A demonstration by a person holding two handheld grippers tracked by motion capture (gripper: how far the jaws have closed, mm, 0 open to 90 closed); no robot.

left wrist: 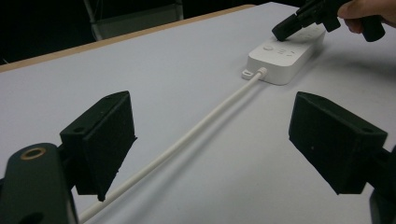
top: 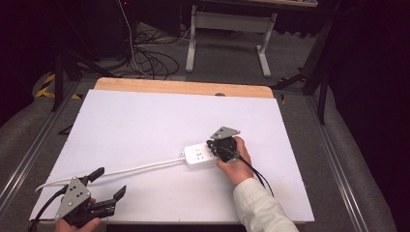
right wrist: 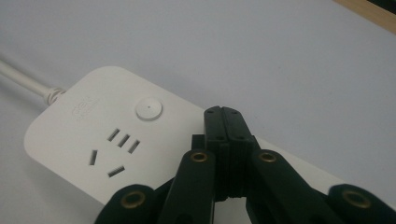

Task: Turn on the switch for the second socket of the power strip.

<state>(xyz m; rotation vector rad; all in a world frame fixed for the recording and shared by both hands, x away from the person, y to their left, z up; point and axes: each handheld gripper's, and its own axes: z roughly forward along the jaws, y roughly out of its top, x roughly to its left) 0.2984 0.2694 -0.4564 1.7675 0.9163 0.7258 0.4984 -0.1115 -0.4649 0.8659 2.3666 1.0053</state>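
White table [top: 145,121], white power strip [top: 199,155] with round button [right wrist: 148,108].

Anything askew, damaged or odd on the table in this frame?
Nothing stands out. The white power strip lies flat on the table, its cord trailing toward the open left gripper. The right gripper is shut just above the strip.

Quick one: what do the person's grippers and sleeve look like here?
Both the left gripper and right gripper are black, each topped by a grey three-cornered plate with small holes, trailing a black cable. The left's blocky pads are black; brass-coloured rivets show at the linkages. The right forearm wears a pale sleeve.
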